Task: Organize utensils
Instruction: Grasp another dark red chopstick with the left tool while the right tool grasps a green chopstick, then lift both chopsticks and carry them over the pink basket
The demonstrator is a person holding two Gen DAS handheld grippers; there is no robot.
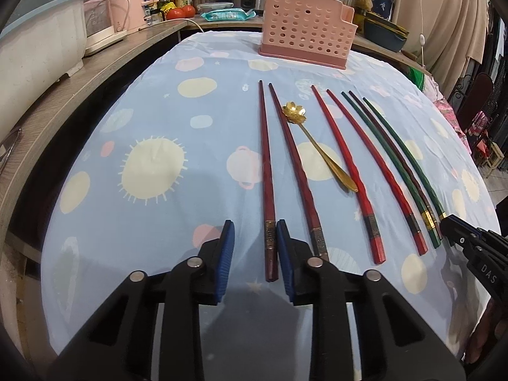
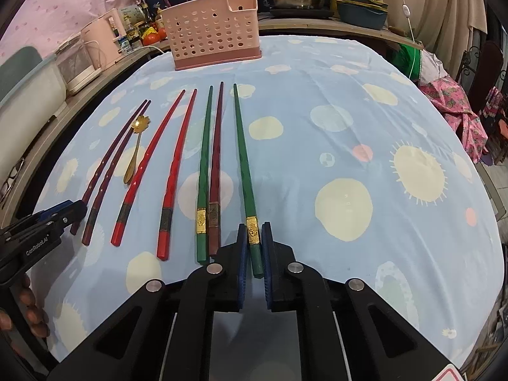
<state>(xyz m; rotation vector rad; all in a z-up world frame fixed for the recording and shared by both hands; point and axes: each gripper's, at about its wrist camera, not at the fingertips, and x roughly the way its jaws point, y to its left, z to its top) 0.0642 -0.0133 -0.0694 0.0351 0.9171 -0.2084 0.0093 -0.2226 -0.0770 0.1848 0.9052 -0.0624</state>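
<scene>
Basically left gripper [image 1: 255, 227] spread around the maroon chopstick [image 1: 266, 171] at lower centre, right gripper [image 2: 254, 228] narrowed around, maybe pinching, the green chopstick [image 2: 243, 165], holder [image 2: 212, 31] upper left; risk: thin sticks roll or pivot in end-grips.

Glossy lacquered chopsticks [image 2: 173, 171], metal spoon [image 1: 317, 146] — matt cloth [image 2: 349, 111]
</scene>
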